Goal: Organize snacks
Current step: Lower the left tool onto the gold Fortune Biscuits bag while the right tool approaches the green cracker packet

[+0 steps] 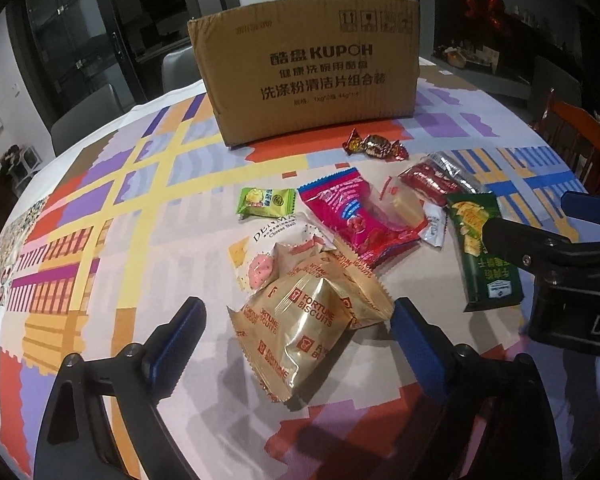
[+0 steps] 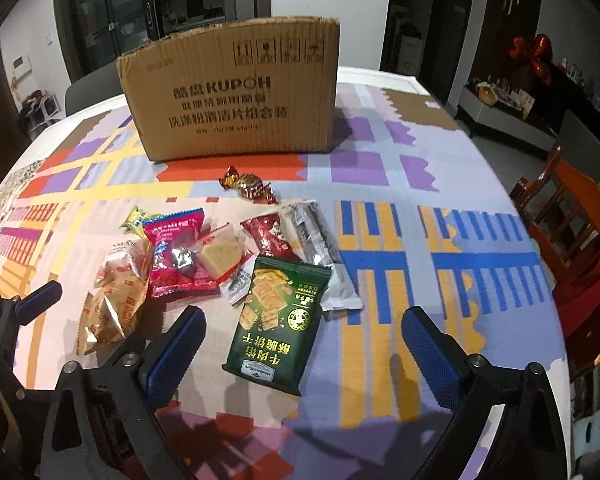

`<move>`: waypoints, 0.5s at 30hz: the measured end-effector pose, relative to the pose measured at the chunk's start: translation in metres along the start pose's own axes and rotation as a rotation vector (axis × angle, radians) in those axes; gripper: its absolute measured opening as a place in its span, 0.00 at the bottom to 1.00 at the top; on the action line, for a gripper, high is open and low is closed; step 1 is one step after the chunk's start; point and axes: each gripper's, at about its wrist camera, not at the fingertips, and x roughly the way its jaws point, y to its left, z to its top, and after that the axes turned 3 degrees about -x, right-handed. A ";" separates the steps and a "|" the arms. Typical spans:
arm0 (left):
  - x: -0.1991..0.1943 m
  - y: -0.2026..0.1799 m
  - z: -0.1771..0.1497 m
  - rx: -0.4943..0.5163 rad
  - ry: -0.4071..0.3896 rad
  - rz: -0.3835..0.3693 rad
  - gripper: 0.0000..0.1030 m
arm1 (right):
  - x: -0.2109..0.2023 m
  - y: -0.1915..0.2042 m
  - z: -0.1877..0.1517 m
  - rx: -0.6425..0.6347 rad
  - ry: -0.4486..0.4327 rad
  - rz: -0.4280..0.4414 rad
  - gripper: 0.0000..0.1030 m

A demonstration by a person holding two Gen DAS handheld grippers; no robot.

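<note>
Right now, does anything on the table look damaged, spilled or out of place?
Only the cardboard box: its top edge is torn and ragged, with no flaps visible. The snack packets, such as the green cracker packet, lie loose and overlapping; none looks open or spilled.

dark glass doors (image 2: pixel 112 20), orange wooden chair (image 2: pixel 568 216)

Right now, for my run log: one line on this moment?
left tongs: open, over gold biscuit packs | right tongs: open, over green cracker bag | box: behind

A cardboard box (image 2: pixel 232 92) stands at upper centre on the table (image 2: pixel 440 208), snack packets (image 2: pixel 228 264) scattered before it at centre-left.
</note>
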 end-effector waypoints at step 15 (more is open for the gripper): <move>0.023 0.005 -0.002 0.001 0.058 0.005 0.73 | 0.032 0.006 -0.002 0.042 0.087 0.038 0.86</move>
